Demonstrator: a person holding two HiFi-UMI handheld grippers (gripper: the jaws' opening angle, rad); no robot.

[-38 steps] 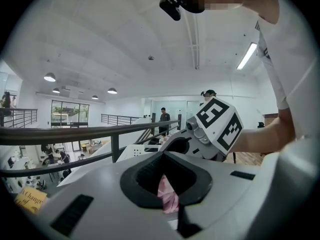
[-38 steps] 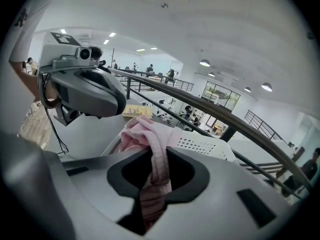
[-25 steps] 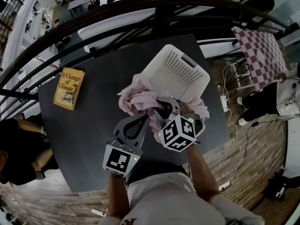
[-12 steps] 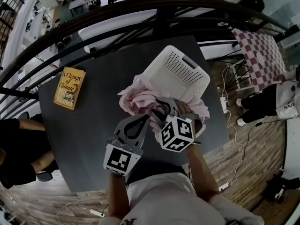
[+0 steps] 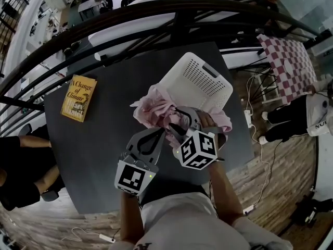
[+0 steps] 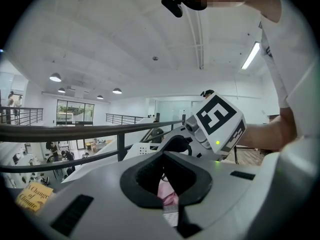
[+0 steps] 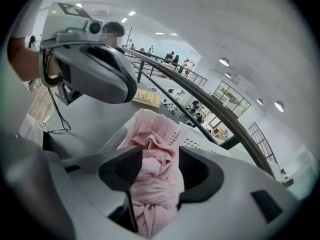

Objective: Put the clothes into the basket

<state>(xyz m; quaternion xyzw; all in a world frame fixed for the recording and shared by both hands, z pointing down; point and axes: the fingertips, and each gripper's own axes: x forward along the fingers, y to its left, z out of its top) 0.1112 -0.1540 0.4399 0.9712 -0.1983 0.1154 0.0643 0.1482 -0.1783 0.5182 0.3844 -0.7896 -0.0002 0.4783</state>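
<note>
A white perforated basket (image 5: pixel 200 82) lies tipped on the dark table (image 5: pixel 99 150), its mouth toward me. Bunched pink clothes (image 5: pixel 156 108) spill from that mouth. My right gripper (image 5: pixel 179 120) is at the pile, and its jaws are opening with a wad of pink cloth (image 7: pixel 155 184) still between them. The basket wall (image 7: pixel 200 143) shows just behind the cloth. My left gripper (image 5: pixel 162 132) sits beside the right one, jaws closed on a fold of pink cloth (image 6: pixel 167 196) and its white label.
A yellow book (image 5: pixel 78 98) lies on the table at the far left. A dark curved railing (image 5: pixel 156 9) runs behind the table. A checked table (image 5: pixel 289 61) and a seated person (image 5: pixel 307 113) are at the right. Cables trail on the wooden floor (image 5: pixel 270 176).
The right gripper's jaws have spread apart around the pink cloth. Both grippers and the basket stay nearly in place.
</note>
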